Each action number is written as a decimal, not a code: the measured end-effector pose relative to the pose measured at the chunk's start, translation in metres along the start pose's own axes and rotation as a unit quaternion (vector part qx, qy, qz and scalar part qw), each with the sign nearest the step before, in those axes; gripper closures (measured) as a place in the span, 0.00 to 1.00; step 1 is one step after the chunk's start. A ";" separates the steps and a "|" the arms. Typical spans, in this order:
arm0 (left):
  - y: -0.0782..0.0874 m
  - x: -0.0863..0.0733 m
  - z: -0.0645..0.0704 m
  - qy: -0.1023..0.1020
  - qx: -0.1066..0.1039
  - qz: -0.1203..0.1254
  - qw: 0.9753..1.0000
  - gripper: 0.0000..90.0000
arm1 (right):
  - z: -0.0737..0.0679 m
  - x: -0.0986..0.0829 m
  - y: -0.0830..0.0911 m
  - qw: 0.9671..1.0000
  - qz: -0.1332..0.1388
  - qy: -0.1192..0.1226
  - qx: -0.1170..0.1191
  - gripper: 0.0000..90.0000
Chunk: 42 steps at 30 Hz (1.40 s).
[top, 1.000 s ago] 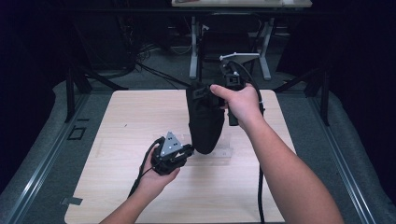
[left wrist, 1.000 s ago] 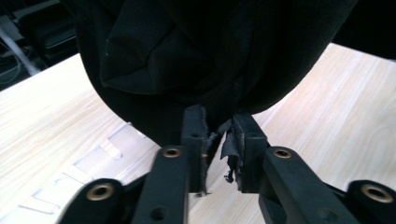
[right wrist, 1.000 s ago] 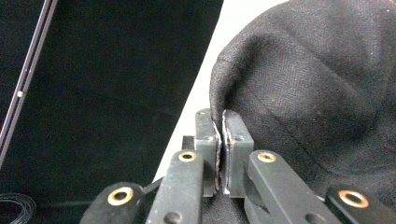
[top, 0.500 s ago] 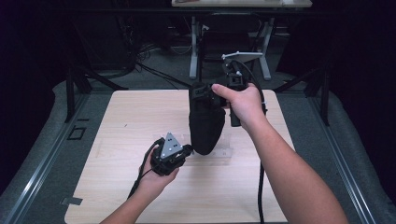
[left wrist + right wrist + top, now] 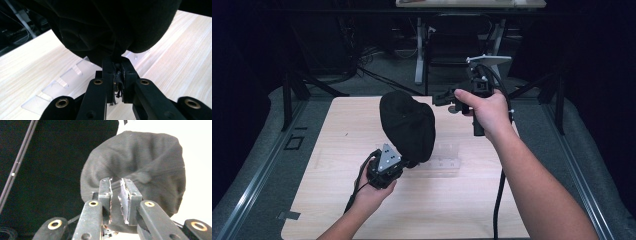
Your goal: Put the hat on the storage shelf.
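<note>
The left gripper (image 5: 404,165) pinches the lower edge of a black cloth cap (image 5: 408,125) above the middle of the table (image 5: 337,125). The right gripper (image 5: 443,96), near the far edge, has its jaws slightly spread and empty. The next move probably calls for a new grasp by the right gripper.

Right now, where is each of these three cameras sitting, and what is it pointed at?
High view: above the person's side, facing forward and down on the table; both forearms, left tool, right tool.
Left gripper view: rides the left tool, looking up its jaws pinching the black cloth hat.
Right gripper view: rides the right tool, jaws slightly apart, facing the hat.
All three share the hat.
</note>
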<state>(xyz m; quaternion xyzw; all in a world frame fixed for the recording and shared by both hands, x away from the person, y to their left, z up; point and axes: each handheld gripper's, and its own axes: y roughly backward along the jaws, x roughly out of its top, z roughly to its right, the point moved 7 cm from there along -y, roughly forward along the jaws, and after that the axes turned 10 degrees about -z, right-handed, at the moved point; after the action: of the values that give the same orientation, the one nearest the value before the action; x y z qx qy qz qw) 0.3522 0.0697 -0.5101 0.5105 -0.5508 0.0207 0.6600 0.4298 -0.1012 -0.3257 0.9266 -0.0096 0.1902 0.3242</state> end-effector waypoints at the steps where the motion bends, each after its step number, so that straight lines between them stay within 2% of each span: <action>1: -0.001 -0.002 0.000 0.002 0.000 -0.001 1.000 0.94 | 0.001 0.000 0.001 1.000 0.000 -0.001 -0.002 0.87; 6: -0.007 -0.013 -0.003 0.011 -0.001 -0.015 1.000 0.94 | 0.007 -0.002 0.003 1.000 0.001 -0.007 -0.003 0.87; 8: -0.009 -0.017 -0.005 0.018 -0.003 -0.012 1.000 0.94 | 0.009 -0.002 0.004 1.000 0.002 -0.009 -0.003 0.87; 19: -0.010 -0.033 -0.004 0.016 0.000 -0.020 1.000 0.93 | 0.017 -0.005 0.012 1.000 0.008 -0.016 -0.005 0.87; 23: -0.011 -0.041 -0.005 0.029 -0.002 -0.020 0.999 0.93 | 0.020 -0.006 0.015 1.000 0.009 -0.018 -0.008 0.86; 31: -0.011 -0.045 -0.007 0.033 0.001 -0.022 0.999 0.89 | 0.024 -0.008 0.017 1.000 0.010 -0.018 -0.016 0.85; 32: -0.010 -0.045 -0.007 0.035 0.003 -0.019 0.999 0.83 | 0.024 -0.008 0.017 1.000 0.014 -0.017 -0.017 0.85; 36: -0.007 -0.046 -0.010 0.037 0.006 -0.015 0.999 0.77 | 0.026 -0.010 0.018 1.000 0.013 -0.015 -0.024 0.84; 37: -0.004 -0.046 -0.011 0.042 0.002 -0.012 0.999 0.76 | 0.030 -0.013 0.019 0.999 0.009 -0.013 -0.037 0.84; 41: 0.001 -0.048 -0.014 0.046 0.001 -0.008 0.999 0.67 | 0.033 -0.016 0.020 0.999 0.011 -0.016 -0.043 0.83; 42: 0.003 -0.049 -0.015 0.049 0.000 -0.005 0.999 0.64 | 0.037 -0.019 0.021 0.998 0.009 -0.013 -0.054 0.83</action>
<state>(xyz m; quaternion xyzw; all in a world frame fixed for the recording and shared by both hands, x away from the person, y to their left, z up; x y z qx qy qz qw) 0.3417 0.1085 -0.5427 0.5119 -0.5150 0.0427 0.6863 0.4221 -0.1422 -0.3466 0.9102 -0.0328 0.1799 0.3716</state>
